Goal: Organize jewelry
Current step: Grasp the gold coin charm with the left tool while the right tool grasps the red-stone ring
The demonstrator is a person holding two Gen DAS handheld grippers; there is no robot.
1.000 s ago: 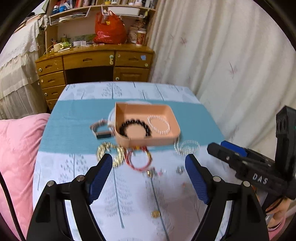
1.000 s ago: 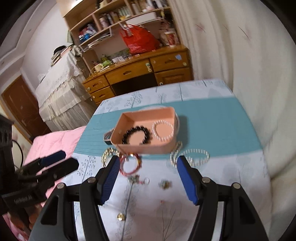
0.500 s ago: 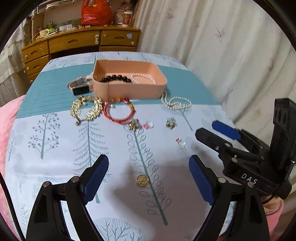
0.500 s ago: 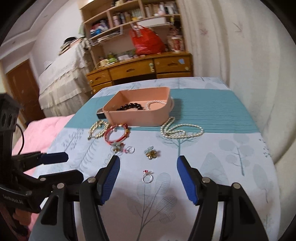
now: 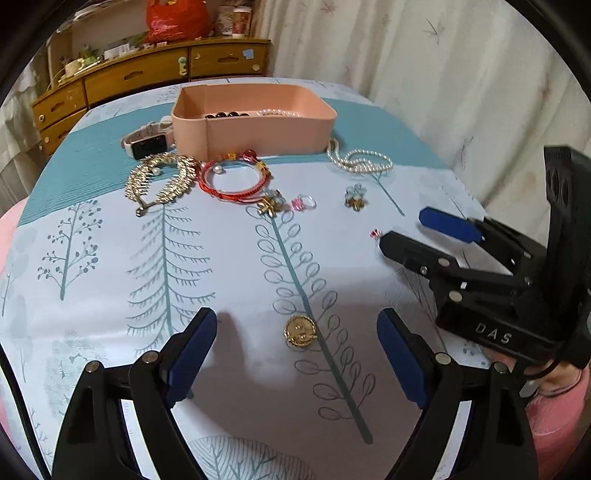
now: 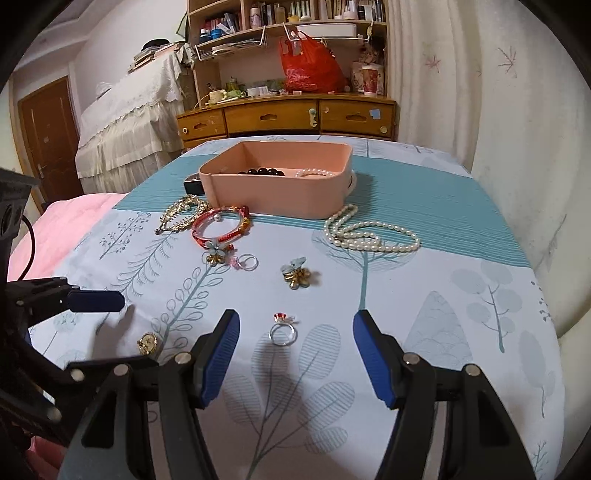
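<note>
The left gripper (image 5: 295,354), jaws apart, hovers over a gold brooch (image 5: 300,331) on the counter (image 5: 110,277). The right gripper (image 6: 291,354), also spread wide, frames a silver ring (image 6: 283,332). Beyond, the pink tray (image 6: 280,195) holds a black bead bracelet (image 6: 262,171); a pearl necklace (image 6: 369,236) lies just beside it.

A wooden dresser (image 6: 288,118) stands beyond the table, with a red plastic bag (image 6: 308,68) and a paper cup (image 6: 371,79) on top. Shelves (image 6: 280,16) of books and bottles rise above it. A white curtain (image 6: 480,92) hangs on the right, a brown door (image 6: 46,136) far left.
</note>
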